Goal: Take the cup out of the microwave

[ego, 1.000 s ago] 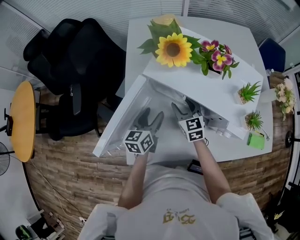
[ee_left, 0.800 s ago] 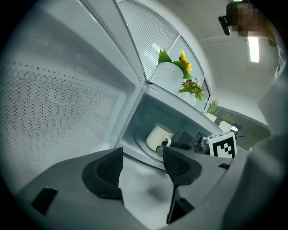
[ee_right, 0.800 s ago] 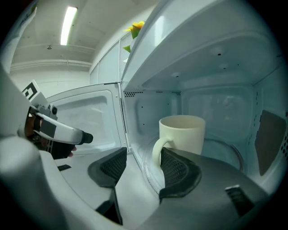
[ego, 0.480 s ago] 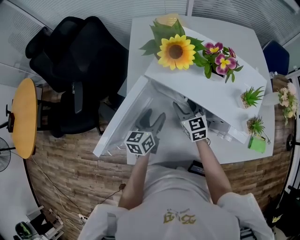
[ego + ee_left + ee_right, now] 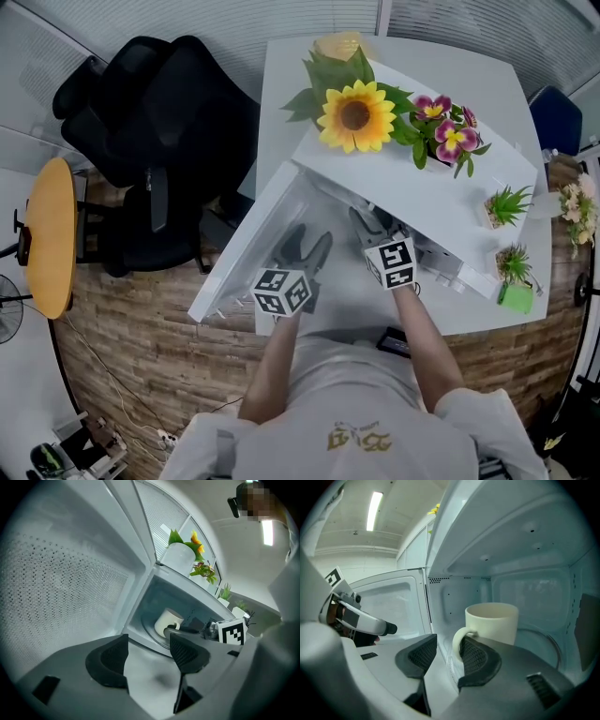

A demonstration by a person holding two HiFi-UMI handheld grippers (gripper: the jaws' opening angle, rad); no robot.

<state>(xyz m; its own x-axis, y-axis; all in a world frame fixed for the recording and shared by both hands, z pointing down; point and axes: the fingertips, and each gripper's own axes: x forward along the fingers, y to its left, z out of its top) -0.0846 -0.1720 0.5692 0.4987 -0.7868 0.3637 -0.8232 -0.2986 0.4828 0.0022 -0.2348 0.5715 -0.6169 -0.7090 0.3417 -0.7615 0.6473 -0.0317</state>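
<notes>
The white microwave stands with its door swung wide to the left. A cream cup sits upright on the turntable inside, handle toward me; the left gripper view also shows the cup. My right gripper reaches into the cavity. Its jaws are closing with the cup's handle between them, close against the right pad, while the left pad stands apart. From the head view the right gripper is partly under the microwave's top and the cup is hidden. My left gripper hangs open and empty beside the door.
A sunflower and pink flowers sit on the microwave's top, with small green plants on the table at the right. A black office chair and a round wooden table stand at the left.
The right gripper has edged slightly deeper into the microwave and its jaws have narrowed. The left gripper has stayed where it was, still open.
</notes>
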